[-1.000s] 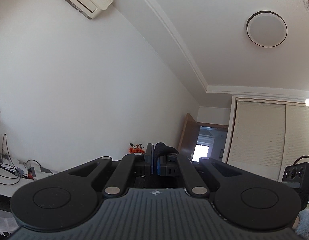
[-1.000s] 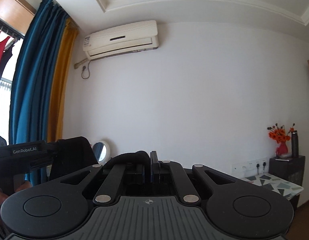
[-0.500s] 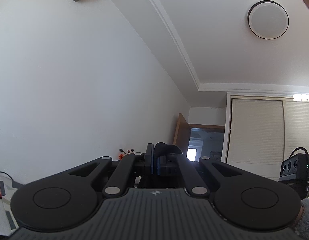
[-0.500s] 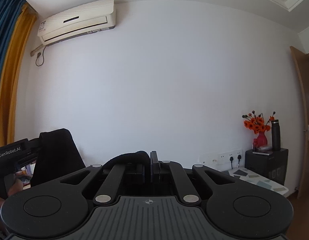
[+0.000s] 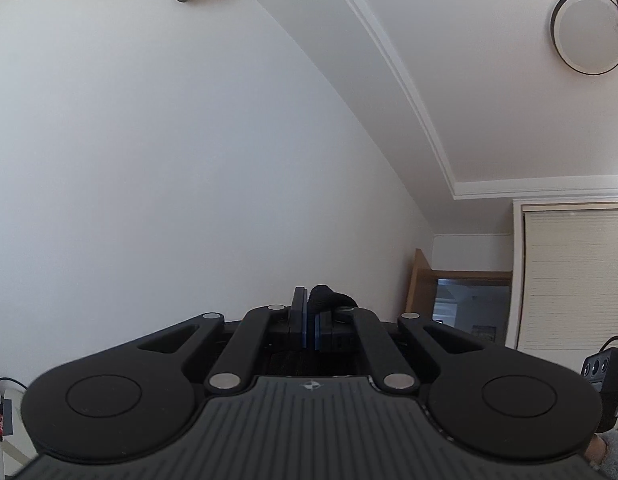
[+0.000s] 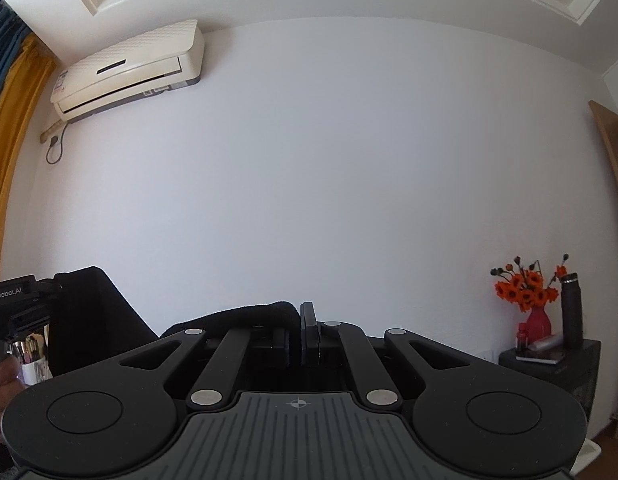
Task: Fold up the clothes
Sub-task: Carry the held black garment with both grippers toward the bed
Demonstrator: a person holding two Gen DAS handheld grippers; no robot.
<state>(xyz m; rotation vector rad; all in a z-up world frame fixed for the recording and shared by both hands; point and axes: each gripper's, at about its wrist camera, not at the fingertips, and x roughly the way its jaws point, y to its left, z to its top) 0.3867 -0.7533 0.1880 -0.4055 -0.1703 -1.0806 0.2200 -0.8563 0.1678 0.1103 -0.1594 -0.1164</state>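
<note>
soft black garment bunched lower centre, clenched in matte right gripper and left gripper

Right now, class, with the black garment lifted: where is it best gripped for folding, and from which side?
Along its top edge, one end per gripper, coming in edge-on from the person's side. The right gripper is shut on the bunched edge, the left gripper on the other end, and the garment drapes below them, which probably keeps it spread for a fold.
</note>
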